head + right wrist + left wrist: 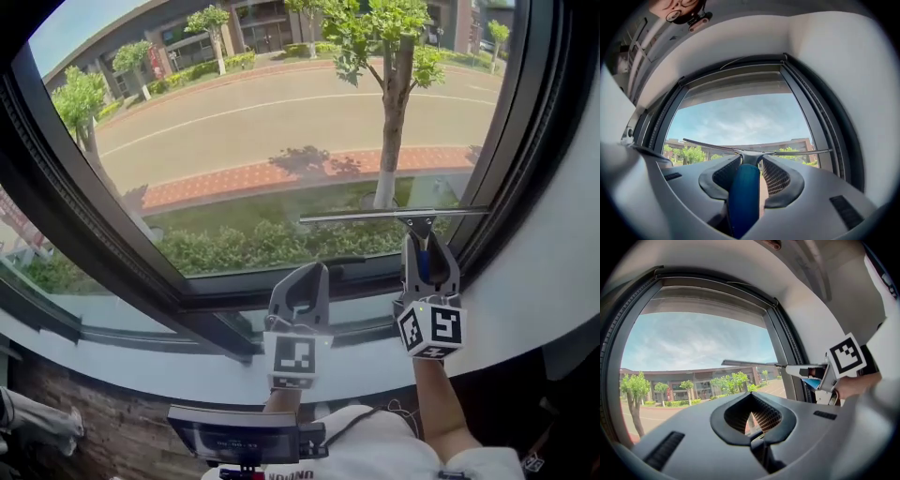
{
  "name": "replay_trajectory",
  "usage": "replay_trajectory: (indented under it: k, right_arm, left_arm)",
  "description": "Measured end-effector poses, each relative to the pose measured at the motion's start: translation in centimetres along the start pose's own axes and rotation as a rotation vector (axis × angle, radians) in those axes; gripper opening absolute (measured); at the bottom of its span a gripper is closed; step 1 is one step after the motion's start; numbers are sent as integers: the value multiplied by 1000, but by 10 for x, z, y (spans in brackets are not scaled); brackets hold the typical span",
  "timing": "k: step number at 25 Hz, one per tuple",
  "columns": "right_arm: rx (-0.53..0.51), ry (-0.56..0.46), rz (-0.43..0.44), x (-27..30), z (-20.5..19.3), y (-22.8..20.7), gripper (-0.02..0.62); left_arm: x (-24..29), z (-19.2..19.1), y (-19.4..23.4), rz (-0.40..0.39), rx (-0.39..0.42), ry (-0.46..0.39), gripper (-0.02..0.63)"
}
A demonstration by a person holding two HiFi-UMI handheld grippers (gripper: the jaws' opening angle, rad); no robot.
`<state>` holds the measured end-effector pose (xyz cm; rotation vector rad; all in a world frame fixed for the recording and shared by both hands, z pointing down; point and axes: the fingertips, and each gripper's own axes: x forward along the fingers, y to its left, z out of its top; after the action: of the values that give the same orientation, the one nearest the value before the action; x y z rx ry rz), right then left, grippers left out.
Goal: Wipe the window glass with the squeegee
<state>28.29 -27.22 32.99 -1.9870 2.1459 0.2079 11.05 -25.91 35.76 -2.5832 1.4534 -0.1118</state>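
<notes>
A: Squeegee (394, 215)?
B: On window glass (262, 122) at 5 o'clock, clamped in right gripper (428, 248); left gripper (302, 281) pinched closed, empty
A: Progress?
B: Probably low in a stroke; wiped area unclear

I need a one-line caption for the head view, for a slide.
Right gripper holds the squeegee up at the window glass; left gripper, shut and empty, hangs beside it.
</notes>
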Motion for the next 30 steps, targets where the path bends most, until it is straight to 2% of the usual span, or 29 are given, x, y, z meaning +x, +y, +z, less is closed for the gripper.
replay_trajectory:
  k: [6,9,15,30]
  right_arm:
    - [-23,-220,-4,-8,93,5,146]
    - [-65,-269,-20,-15,119,7,146]
    - [-74,-280,-18,-19,127,8,146]
    - [-75,-275,-9,-19,123,9,146]
  left_arm:
    - [7,47,21,48,35,-95,2]
    - [9,65,26,53,44,-126,2]
    - [8,81,22,63,67,-158,2]
    - [6,81,19,74,37,-163,2]
